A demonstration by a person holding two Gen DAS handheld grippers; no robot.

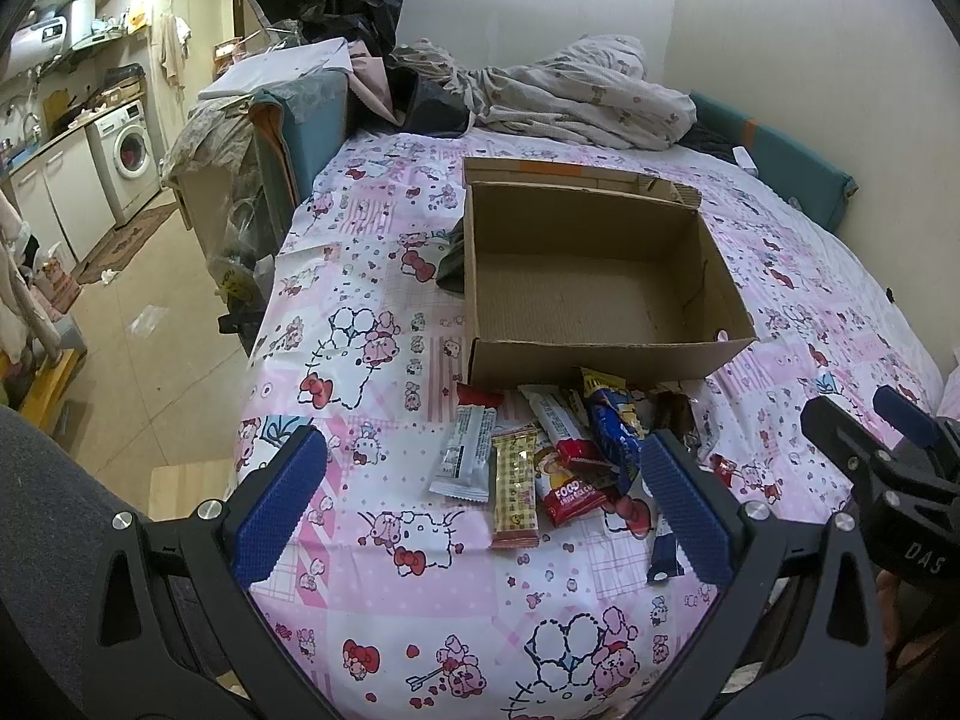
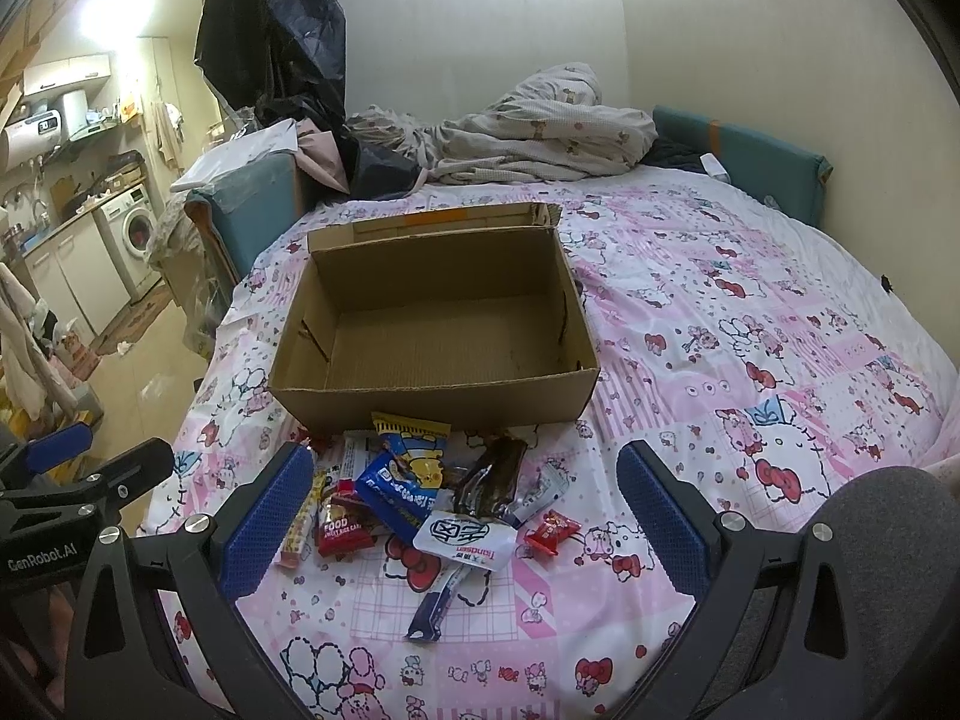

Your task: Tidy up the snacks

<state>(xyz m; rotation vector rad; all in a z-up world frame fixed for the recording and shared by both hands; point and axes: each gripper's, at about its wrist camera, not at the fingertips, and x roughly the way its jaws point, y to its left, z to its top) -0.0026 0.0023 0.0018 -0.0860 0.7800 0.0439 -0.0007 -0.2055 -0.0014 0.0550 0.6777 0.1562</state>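
An open, empty cardboard box [image 1: 600,294] [image 2: 438,324] sits on the pink cartoon-print bed sheet. A pile of several wrapped snacks lies just in front of it: a white bar [image 1: 465,450], a yellow checked bar [image 1: 514,486], a red rice-cake pack [image 1: 567,489] [image 2: 345,531], a blue pack [image 1: 612,426] [image 2: 399,480], a brown wrapper [image 2: 492,474], a white pouch [image 2: 468,540] and a small red candy [image 2: 551,531]. My left gripper [image 1: 480,507] is open above the near side of the pile. My right gripper [image 2: 465,525] is open over the pile.
A crumpled blanket [image 1: 576,90] and dark clothes lie at the head of the bed. A teal padded bumper [image 1: 774,156] lines the right wall. The bed's left edge drops to a tiled floor [image 1: 138,348] with a cluttered stand and a washing machine [image 1: 129,156] beyond.
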